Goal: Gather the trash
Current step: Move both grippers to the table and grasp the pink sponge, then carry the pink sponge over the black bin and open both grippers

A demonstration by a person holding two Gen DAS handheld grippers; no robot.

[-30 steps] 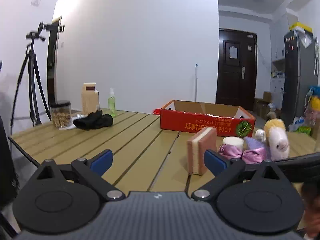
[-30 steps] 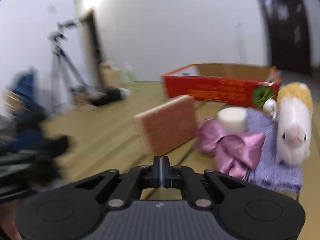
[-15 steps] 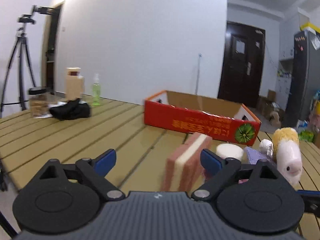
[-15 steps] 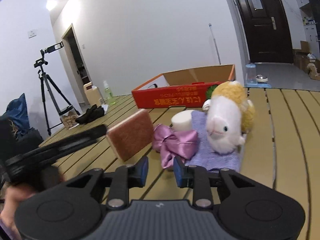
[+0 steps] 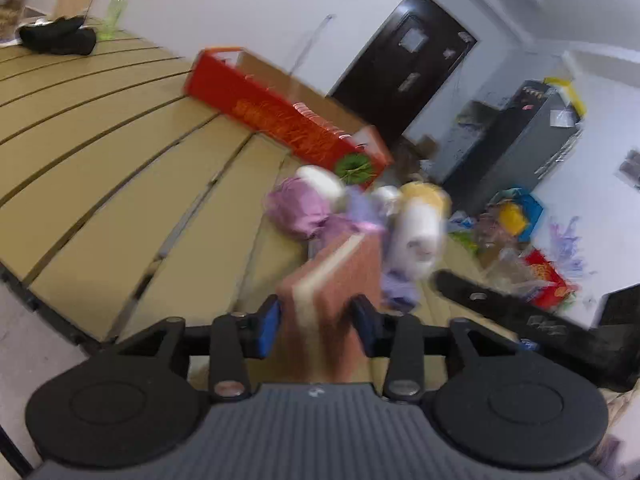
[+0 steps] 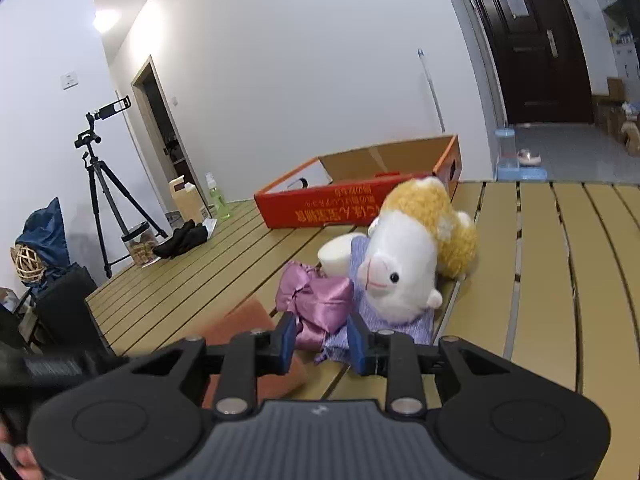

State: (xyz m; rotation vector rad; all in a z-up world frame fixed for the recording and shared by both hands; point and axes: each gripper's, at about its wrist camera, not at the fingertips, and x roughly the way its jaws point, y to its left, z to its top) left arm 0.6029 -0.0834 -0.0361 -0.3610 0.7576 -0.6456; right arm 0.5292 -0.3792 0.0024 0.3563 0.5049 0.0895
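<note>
Item one, sponge (image 5: 336,280): a layered block, rust-coloured scouring faces over a pale core, standing on edge at the near edge of the bench (image 5: 120,184). My left gripper (image 5: 316,320) has it between its jaws, which have just been closing; both pads sit against the broad faces, though blur keeps me from judging how firmly. I judge it light, springy and rough-skinned, unlikely to slip. Best held across the faces, low down, as now.

Item two, purple satin cloth (image 6: 320,304): a crumpled bundle lying against the lilac knitted cloth (image 6: 384,324) under the plush toy (image 6: 408,256). My right gripper (image 6: 322,338) sits just short of it, jaws narrow and lately parted, with a fold of satin showing between the tips but not pinched. I judge it limp, slick and weightless. I would bite a thick fold, not a single layer.

Item three, red cardboard box (image 6: 360,200): open-topped, beyond the pile, probably the receptacle.

Item four, white foam round (image 6: 338,254): touching the satin, behind it.
</note>
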